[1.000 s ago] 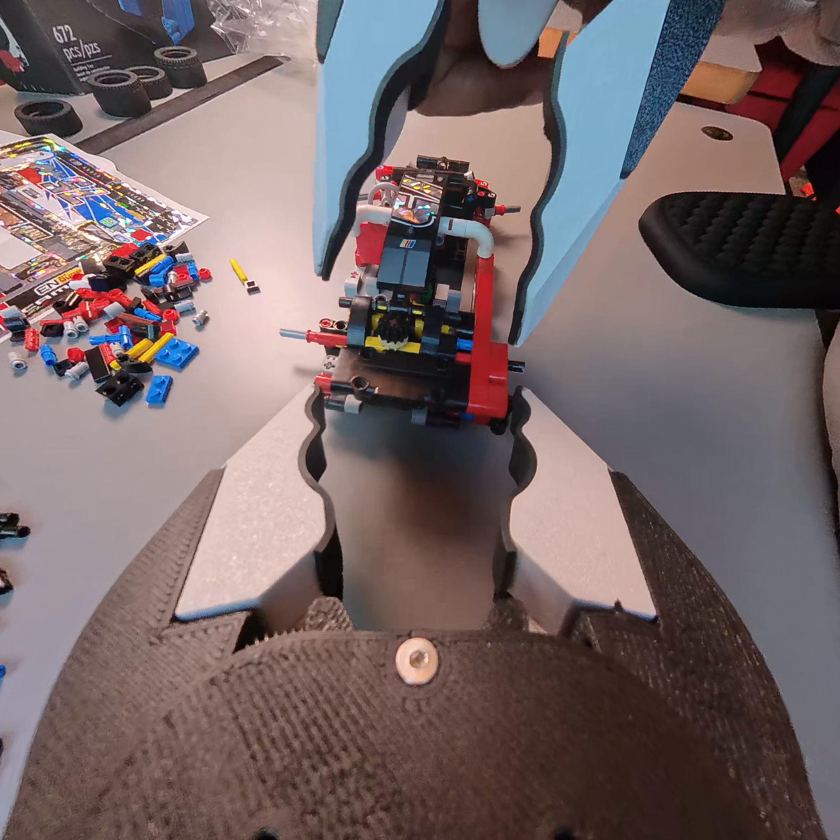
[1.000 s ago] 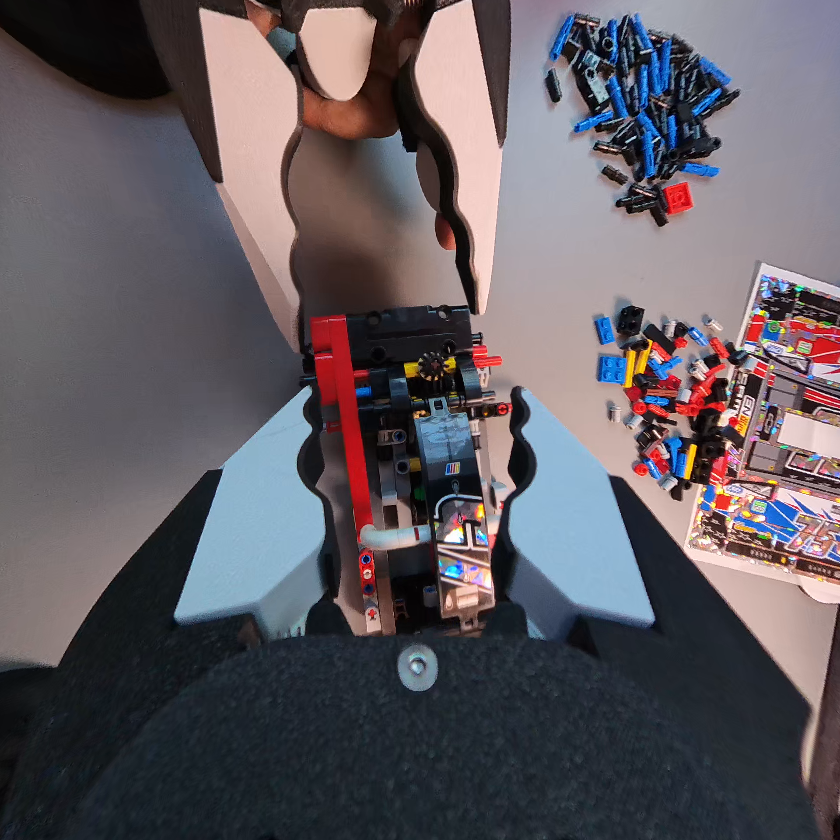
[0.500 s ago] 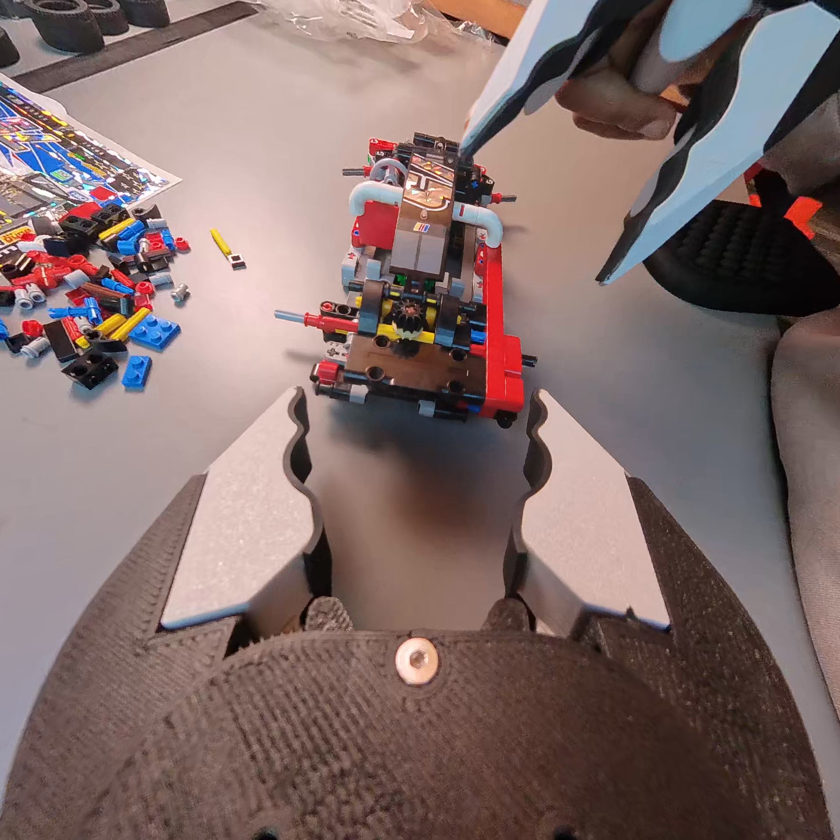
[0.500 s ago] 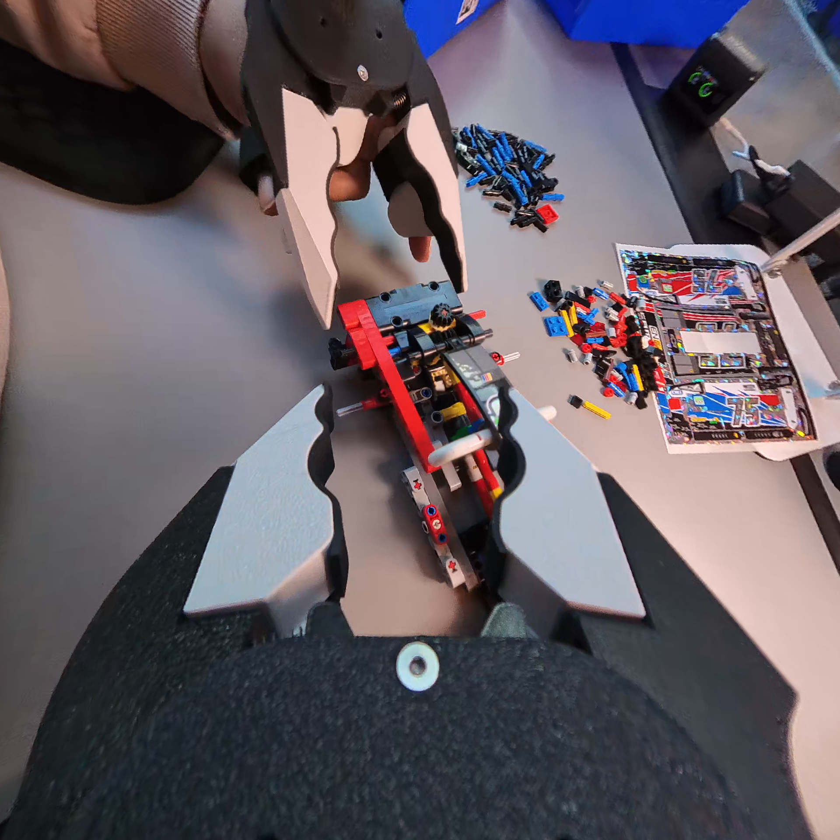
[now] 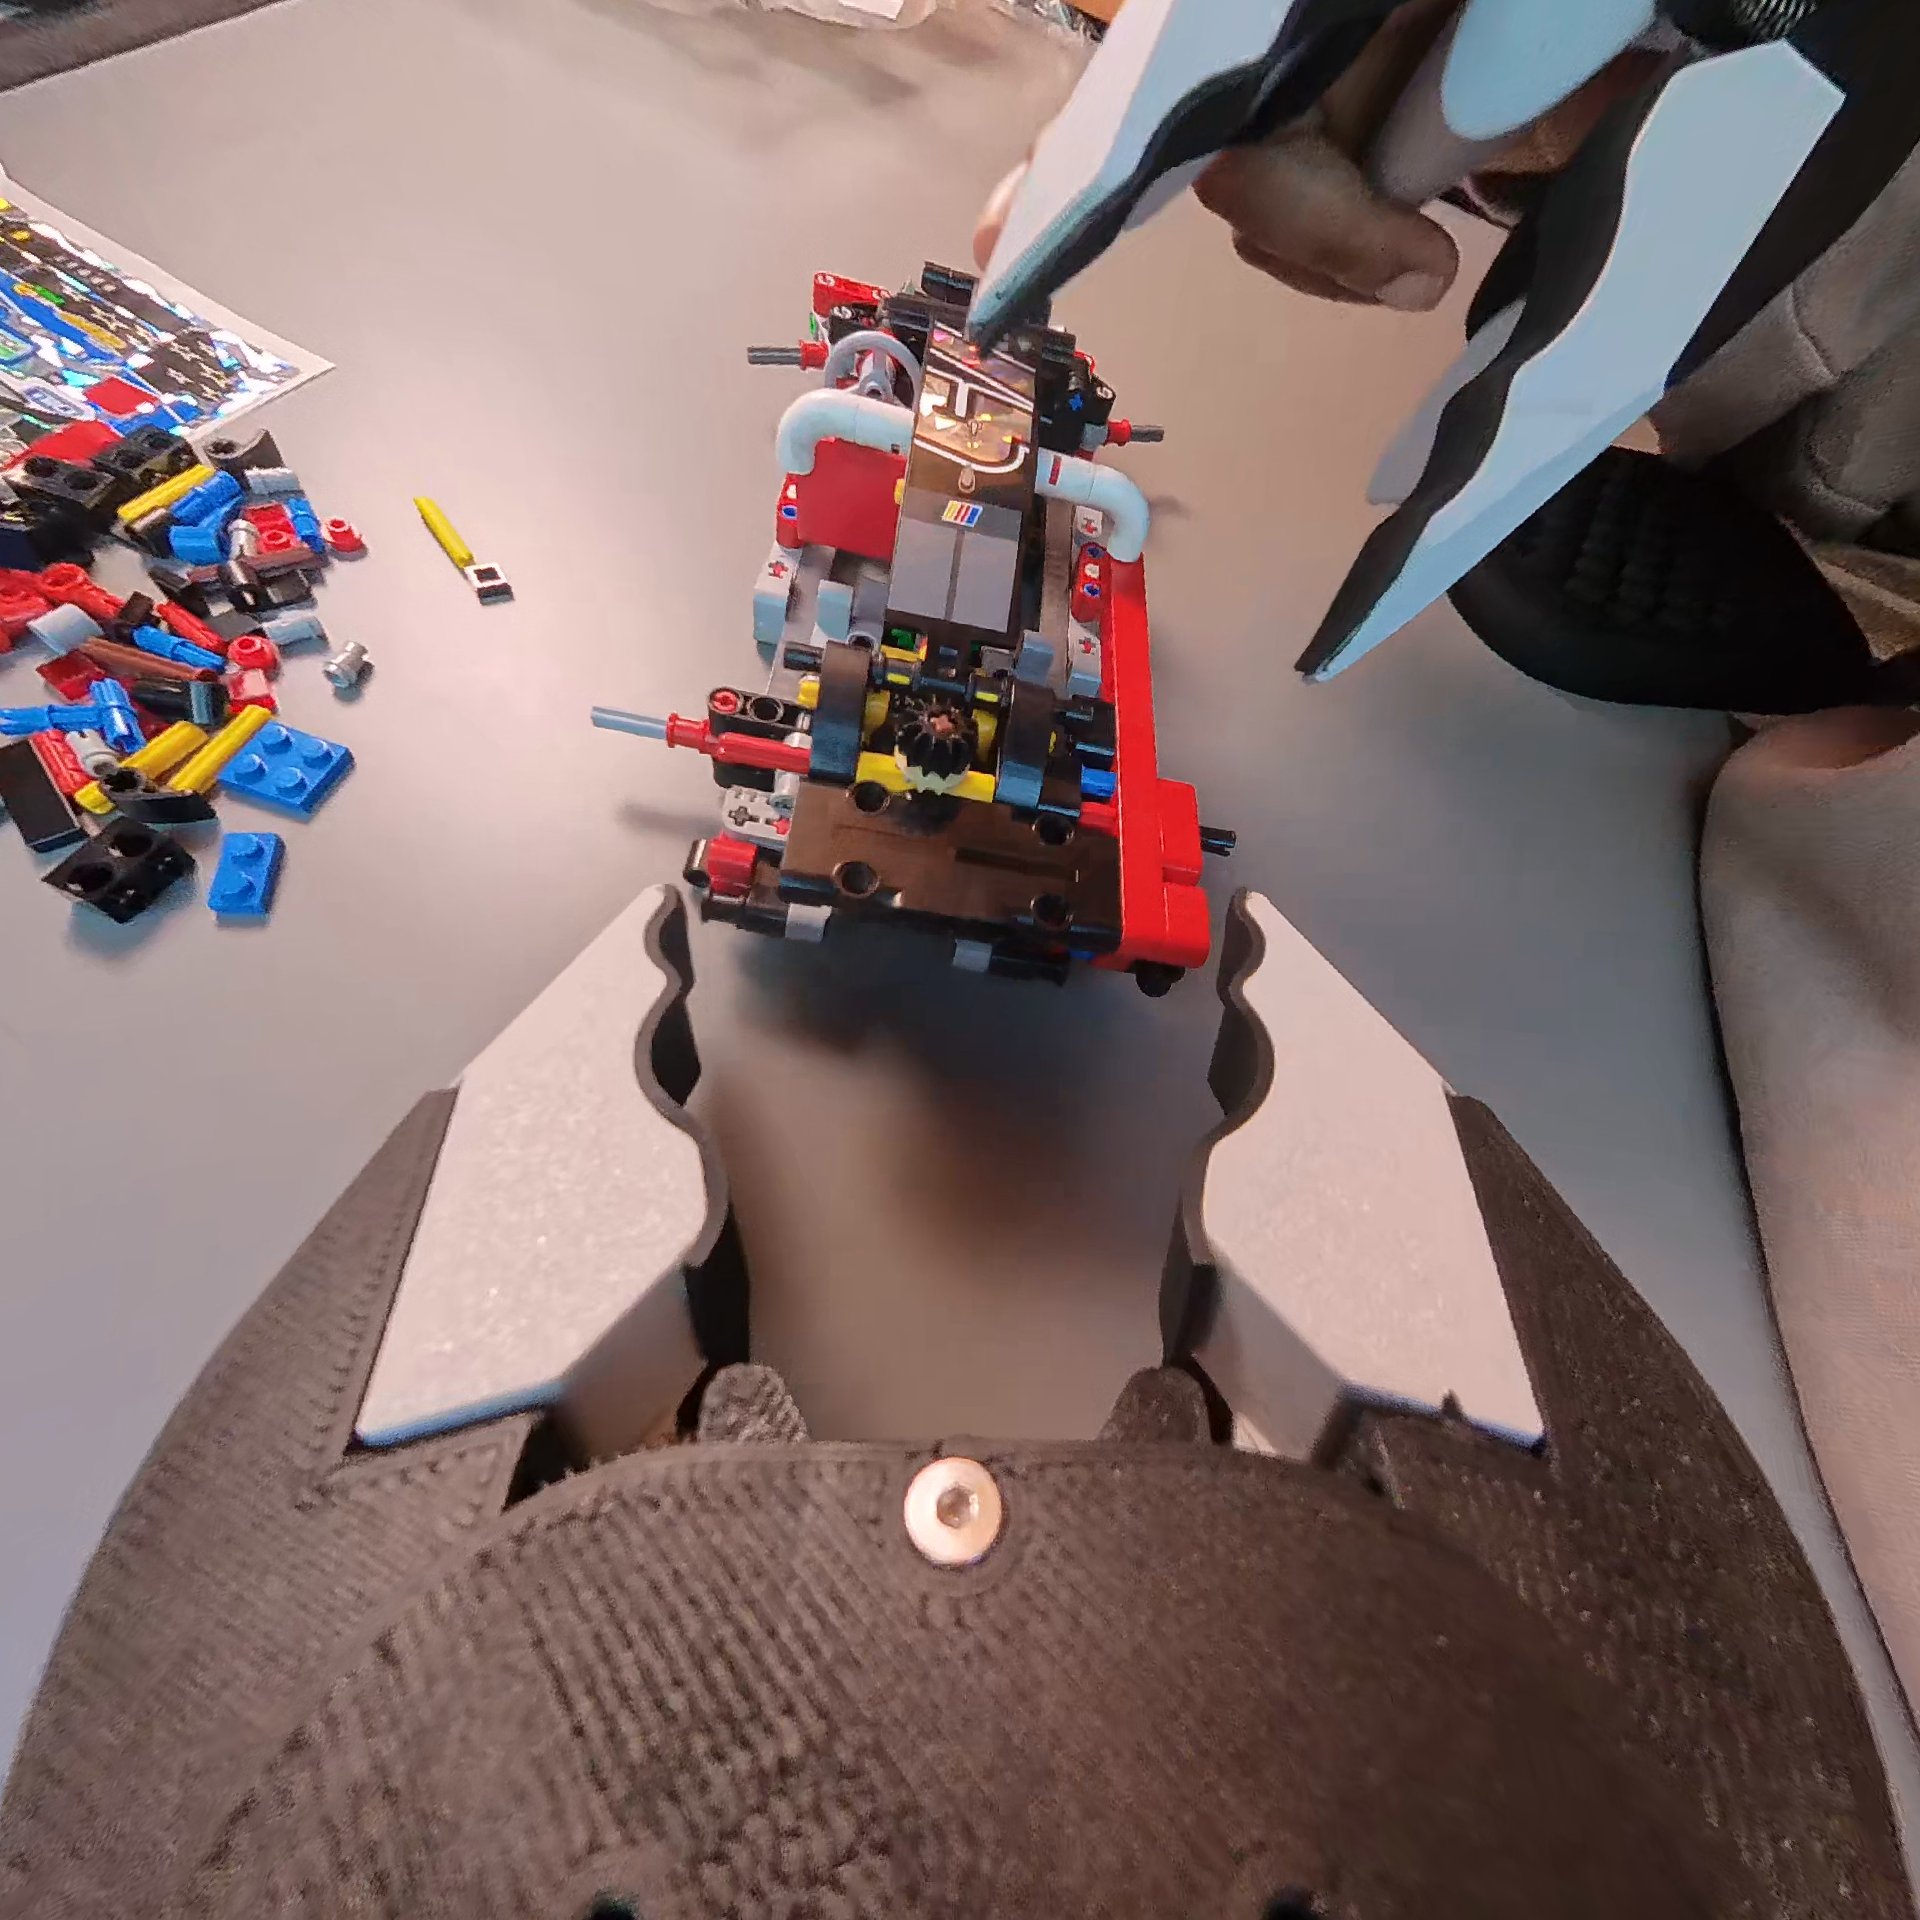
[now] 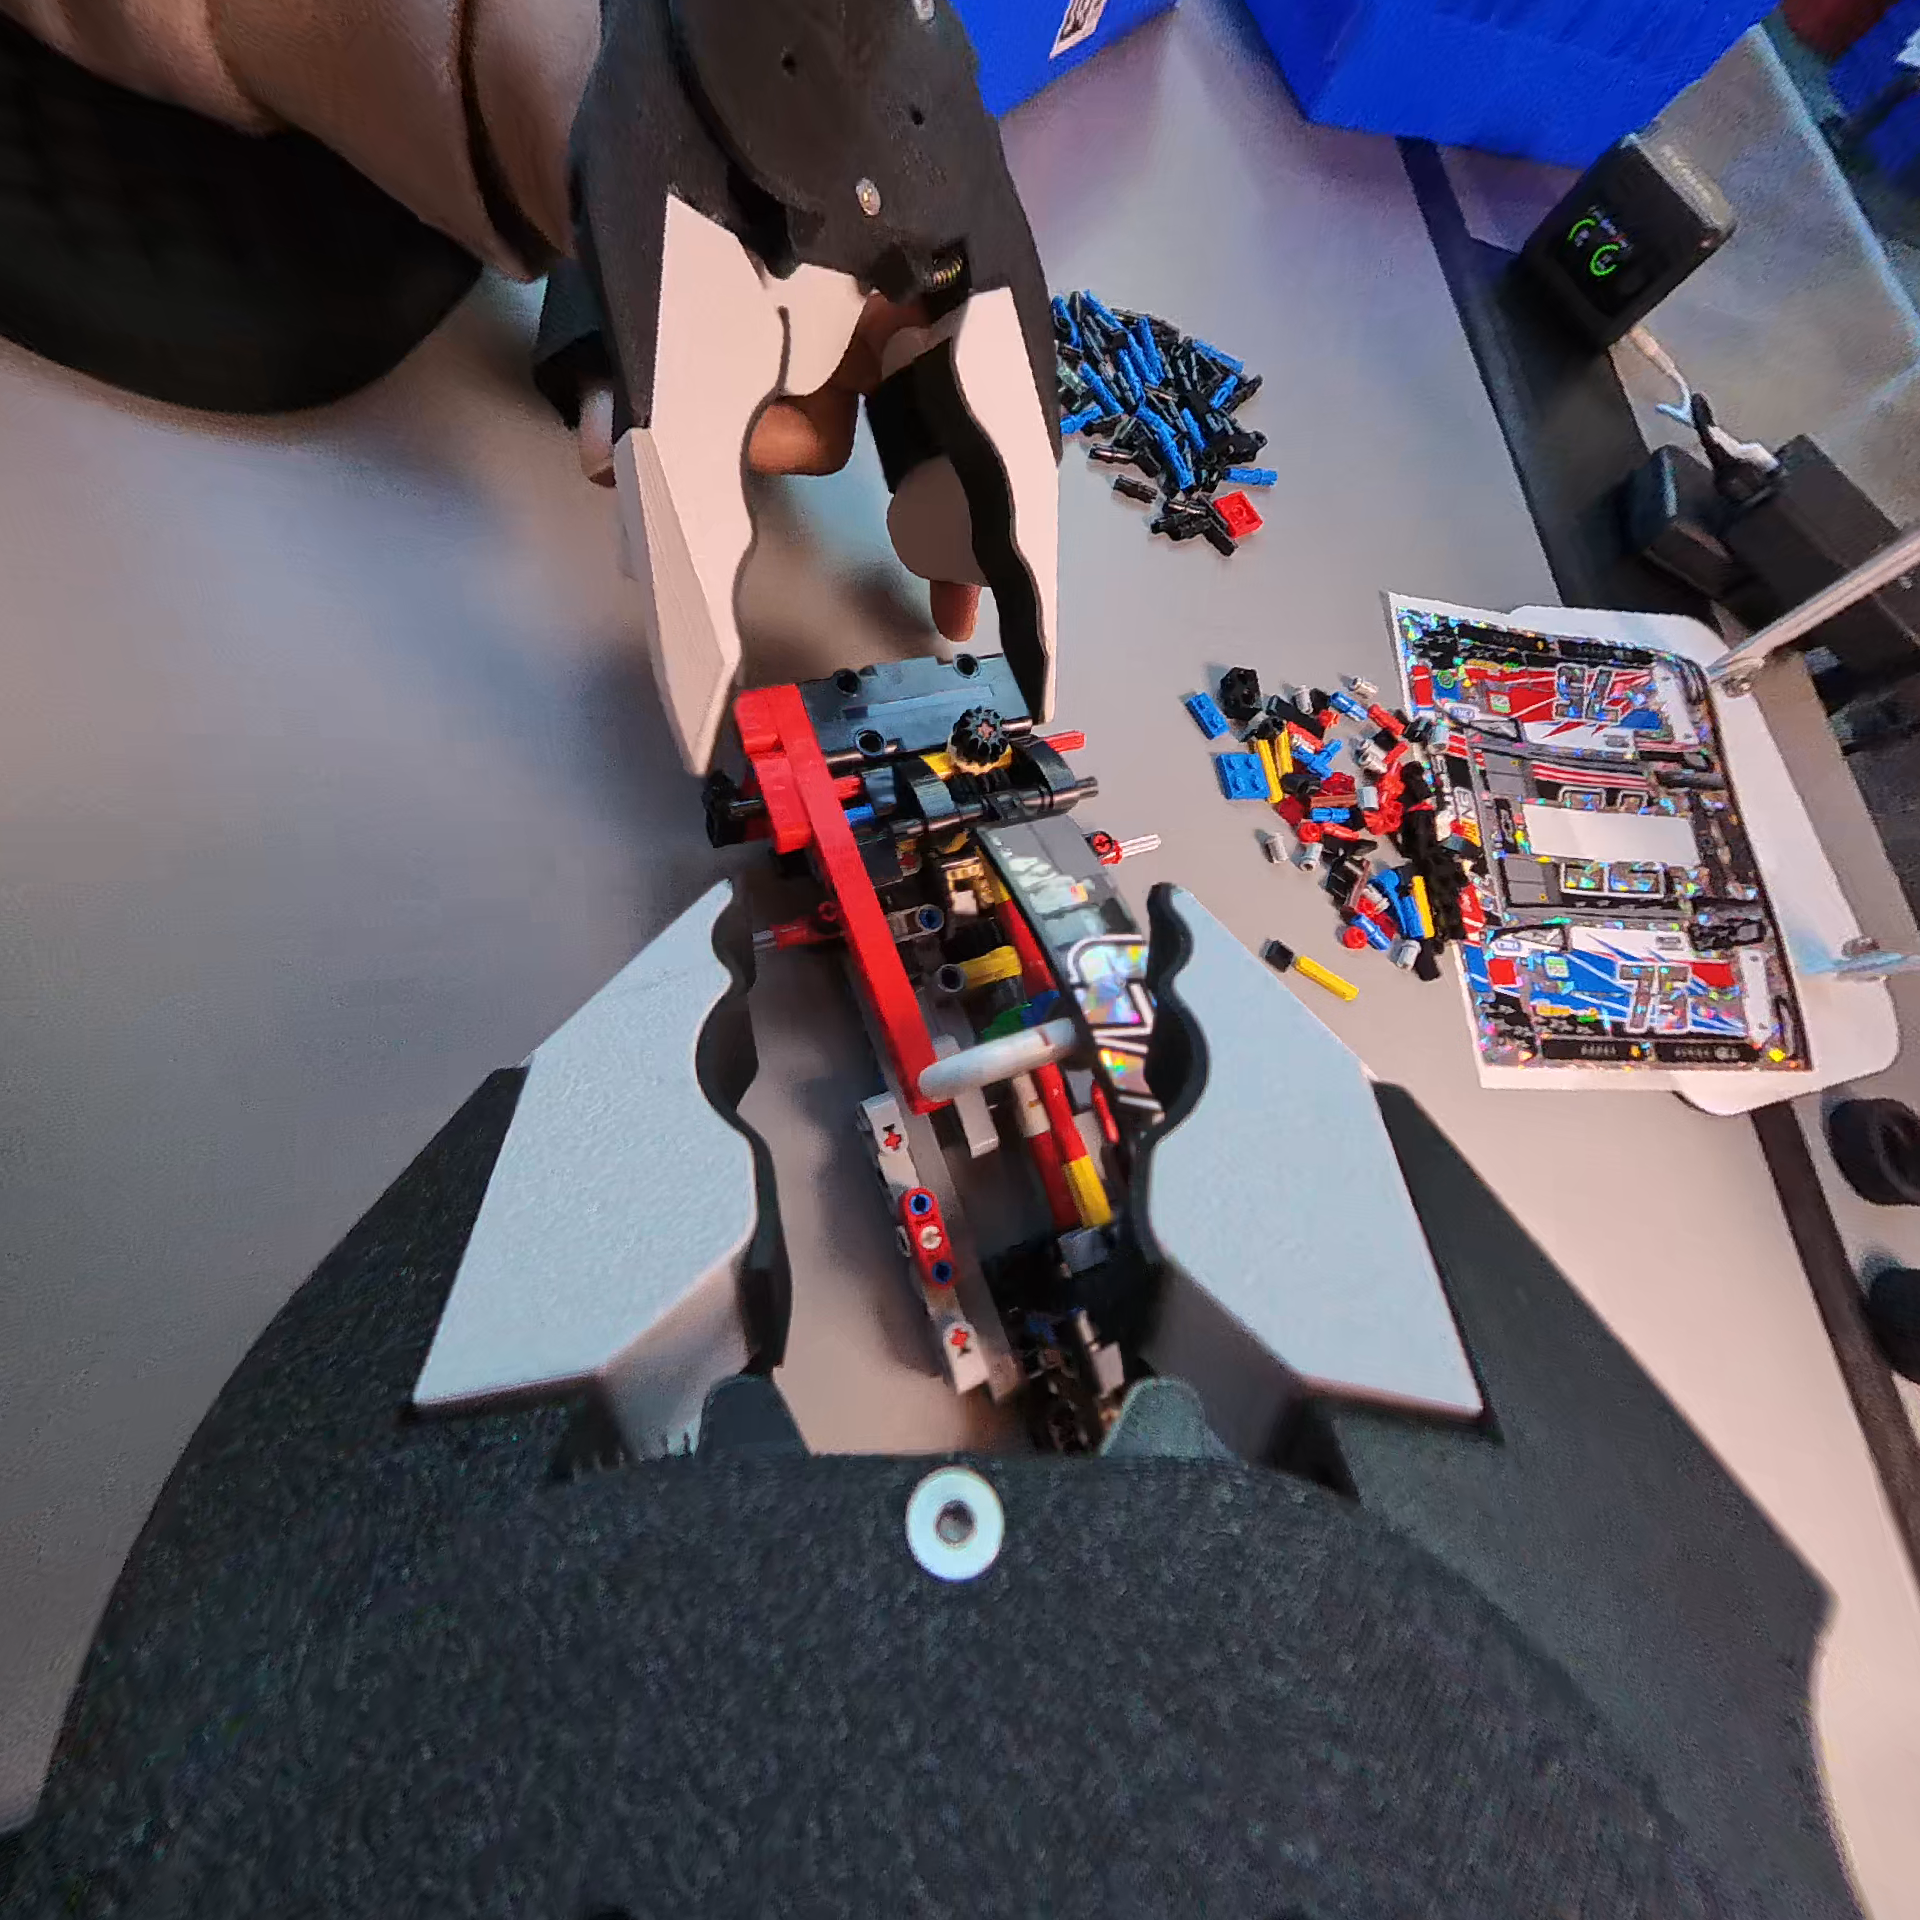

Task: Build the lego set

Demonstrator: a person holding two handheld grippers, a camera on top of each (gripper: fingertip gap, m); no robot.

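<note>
The partly built lego car (image 5: 966, 665), red, black and grey with a shiny sticker panel, lies on the grey table (image 5: 623, 260). My left gripper (image 5: 954, 920) is open, its fingertips flanking the car's near black end plate without gripping it. My right gripper (image 5: 1143, 499) is open above the far end, and one fingertip (image 5: 982, 327) touches the car's top panel. In the right wrist view the car (image 6: 883, 935) lies between the fingers of my right gripper (image 6: 945, 904), against the right finger. The left gripper (image 6: 868, 732) stands open over the far end.
A pile of loose pieces (image 5: 156, 665), a yellow pin (image 5: 457, 540) and a sticker sheet (image 5: 104, 343) lie left of the car. A heap of blue and black pins (image 6: 1153, 405), tyres (image 6: 1870, 1153), a black device (image 6: 1621, 249) and a black armrest (image 5: 1662, 582) are around. The yellow pin (image 5: 457, 540) is about 12 cm from my left fingertips.
My right gripper has lifted and tilted from straddling the car, and now only one fingertip rests on its top. My left gripper has come closer to the near end.
</note>
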